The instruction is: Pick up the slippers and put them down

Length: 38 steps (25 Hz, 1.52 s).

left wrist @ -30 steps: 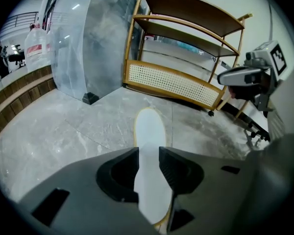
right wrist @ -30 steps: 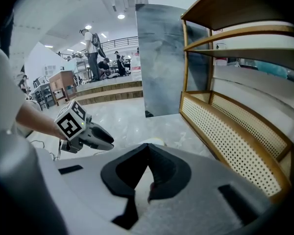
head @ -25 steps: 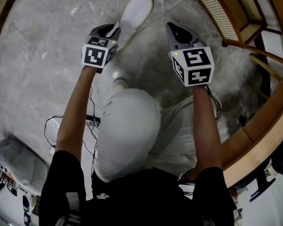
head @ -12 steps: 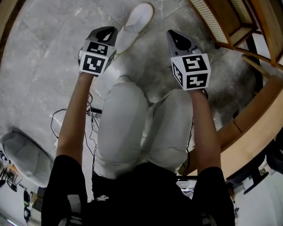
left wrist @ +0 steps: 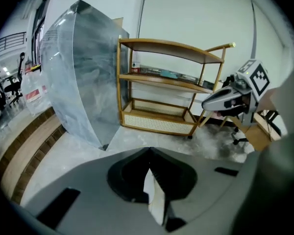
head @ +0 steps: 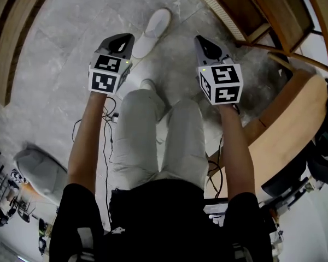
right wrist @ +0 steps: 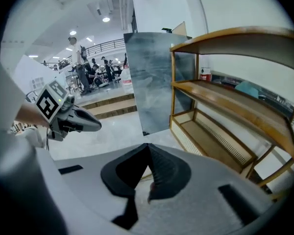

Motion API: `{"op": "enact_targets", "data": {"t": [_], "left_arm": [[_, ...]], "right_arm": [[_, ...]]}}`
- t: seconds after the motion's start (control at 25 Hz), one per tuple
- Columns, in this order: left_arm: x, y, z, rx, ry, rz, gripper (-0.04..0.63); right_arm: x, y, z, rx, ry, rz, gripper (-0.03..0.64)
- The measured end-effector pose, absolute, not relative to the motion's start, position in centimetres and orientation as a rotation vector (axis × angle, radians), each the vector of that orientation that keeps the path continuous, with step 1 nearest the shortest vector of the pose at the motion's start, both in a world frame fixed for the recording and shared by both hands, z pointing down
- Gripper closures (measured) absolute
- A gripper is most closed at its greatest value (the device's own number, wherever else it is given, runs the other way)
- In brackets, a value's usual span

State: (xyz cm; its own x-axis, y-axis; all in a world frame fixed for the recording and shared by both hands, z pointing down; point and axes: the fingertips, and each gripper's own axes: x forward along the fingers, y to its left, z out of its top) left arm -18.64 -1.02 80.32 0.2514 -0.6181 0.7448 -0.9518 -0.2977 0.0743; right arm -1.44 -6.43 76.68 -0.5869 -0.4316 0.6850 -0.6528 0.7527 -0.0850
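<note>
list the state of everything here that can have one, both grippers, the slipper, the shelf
left gripper: shut, nothing held between the jaws
right gripper: shut, nothing held
slipper: lying on the floor, apart from both grippers, not picked up
wooden shelf: standing upright

white foam slipper [head: 156, 27] | grey veined marble floor [head: 60, 64] | grey plastic left gripper [head: 122, 39], black-and-white square markers [head: 105, 73] | light brown wooden shelf [head: 276, 12], cream perforated panel [head: 216, 7]
</note>
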Motion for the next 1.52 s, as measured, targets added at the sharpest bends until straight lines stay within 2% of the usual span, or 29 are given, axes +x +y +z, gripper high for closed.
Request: {"op": "enact_targets", "data": {"t": [0.84, 1.52], "left_arm": [[-13.4, -4.1, 44.6, 2.109, -1.405, 0.693, 0.589], [-9.2, 0.0, 27.5, 2.156, -1.506, 0.54, 0.589]], "right_arm": [[2.8, -7.6, 44.1, 0.887, -2.28, 0.392, 0.627], [4.5, -4.9, 25.9, 0.904, -2.42, 0.287, 0.627]]}}
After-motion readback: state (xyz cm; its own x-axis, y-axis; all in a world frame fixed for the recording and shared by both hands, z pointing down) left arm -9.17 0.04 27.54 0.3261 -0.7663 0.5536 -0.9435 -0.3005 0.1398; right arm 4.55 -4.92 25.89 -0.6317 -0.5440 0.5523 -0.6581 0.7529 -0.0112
